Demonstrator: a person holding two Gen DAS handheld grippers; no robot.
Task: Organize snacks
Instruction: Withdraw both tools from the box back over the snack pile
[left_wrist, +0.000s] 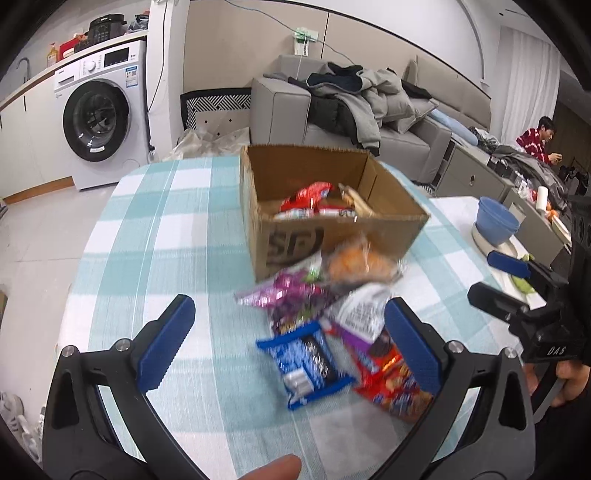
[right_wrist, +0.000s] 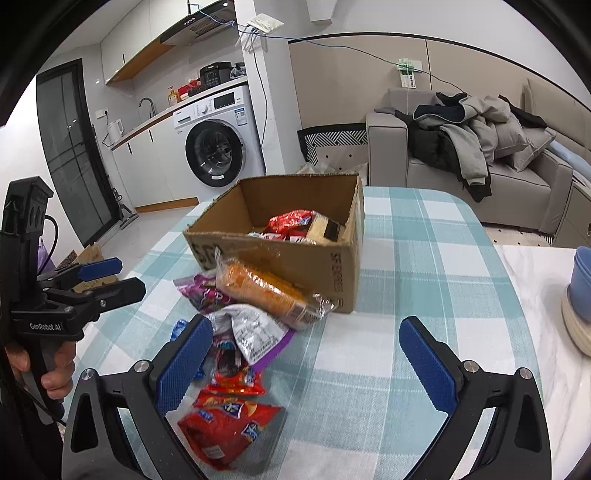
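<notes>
An open cardboard box stands on the checked tablecloth and holds red packets. In front of it lies a loose pile: an orange biscuit pack, a purple packet, a white packet, a blue packet and red packets. My left gripper hangs open over the pile's near side, holding nothing. My right gripper is open too, just right of the pile.
A blue bowl on white plates sits at the table's right side. Beyond the table are a grey sofa piled with coats, a washing machine and a seated person in red. The tablecloth to the left of the box is bare.
</notes>
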